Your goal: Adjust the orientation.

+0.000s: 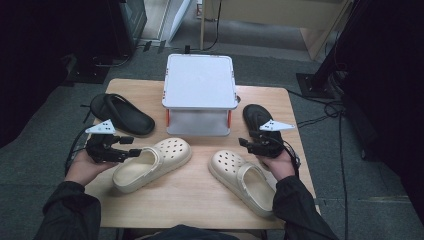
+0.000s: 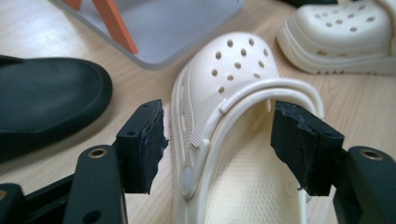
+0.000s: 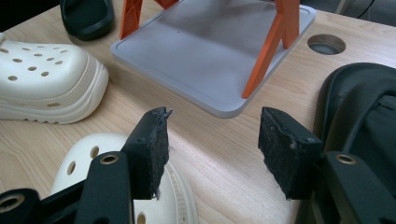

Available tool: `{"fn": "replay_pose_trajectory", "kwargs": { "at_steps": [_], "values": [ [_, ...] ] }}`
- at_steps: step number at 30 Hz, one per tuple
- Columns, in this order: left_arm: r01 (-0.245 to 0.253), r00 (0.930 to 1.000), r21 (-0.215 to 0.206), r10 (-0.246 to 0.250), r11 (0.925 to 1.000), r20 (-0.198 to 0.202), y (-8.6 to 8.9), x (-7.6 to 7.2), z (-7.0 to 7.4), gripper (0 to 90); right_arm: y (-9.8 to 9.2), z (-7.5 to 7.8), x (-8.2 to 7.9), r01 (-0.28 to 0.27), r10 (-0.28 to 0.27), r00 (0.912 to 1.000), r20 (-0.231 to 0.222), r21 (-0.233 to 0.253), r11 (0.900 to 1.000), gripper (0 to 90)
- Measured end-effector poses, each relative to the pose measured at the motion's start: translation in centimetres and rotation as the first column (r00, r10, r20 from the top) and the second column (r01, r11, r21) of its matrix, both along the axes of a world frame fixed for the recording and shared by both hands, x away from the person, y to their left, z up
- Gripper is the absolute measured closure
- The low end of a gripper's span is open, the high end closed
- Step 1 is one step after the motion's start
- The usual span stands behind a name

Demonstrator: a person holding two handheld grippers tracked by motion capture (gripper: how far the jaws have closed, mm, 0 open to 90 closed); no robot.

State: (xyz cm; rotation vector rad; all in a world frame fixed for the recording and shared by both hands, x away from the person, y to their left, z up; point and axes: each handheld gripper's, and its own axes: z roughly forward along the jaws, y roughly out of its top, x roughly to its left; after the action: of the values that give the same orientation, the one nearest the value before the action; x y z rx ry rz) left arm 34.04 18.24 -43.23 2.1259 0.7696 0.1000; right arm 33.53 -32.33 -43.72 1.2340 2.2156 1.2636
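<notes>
Here the wooden table (image 1: 195, 192) carries everything. At its far middle stands a grey two-level rack (image 1: 200, 82) with orange legs. To the left of the rack lies a black sandal (image 1: 122, 114), and to the right of the rack lies a second black sandal (image 1: 256, 117), partly under the right hand.

In front of the rack are two cream clogs. The left clog (image 1: 152, 162) lies slanted, its toe pointing to the far right. The right clog (image 1: 242, 180) lies slanted the other way, its toe pointing to the far left. The two clogs are near each other but apart.

The left tongs (image 1: 129, 146) are apart, and in the left gripper view the two pads stand on either side of the left clog's heel strap (image 2: 275, 91), not pressing it. The right tongs (image 1: 245, 143) are also apart, over bare table between the right clog's toe and the second black sandal.
</notes>
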Motion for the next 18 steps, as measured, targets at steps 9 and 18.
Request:
{"fn": "replay_pose_trajectory", "kwargs": {
  "at_steps": [9,18],
  "values": [
    [0.018,0.9988,0.033,-0.017,0.9993,-0.047,-1.4,0.8,-1.8,36.5,0.6,-0.2,0.6,-0.013,0.013,0.9999,-0.008,-0.003,1.000,43.3],
    [0.030,0.9986,0.065,-0.027,0.9974,-0.046,-3.1,1.3,-2.4,41.4,0.5,-0.2,0.6,-0.008,0.008,0.9999,-0.008,-0.009,1.000,43.3]
  ]
}}
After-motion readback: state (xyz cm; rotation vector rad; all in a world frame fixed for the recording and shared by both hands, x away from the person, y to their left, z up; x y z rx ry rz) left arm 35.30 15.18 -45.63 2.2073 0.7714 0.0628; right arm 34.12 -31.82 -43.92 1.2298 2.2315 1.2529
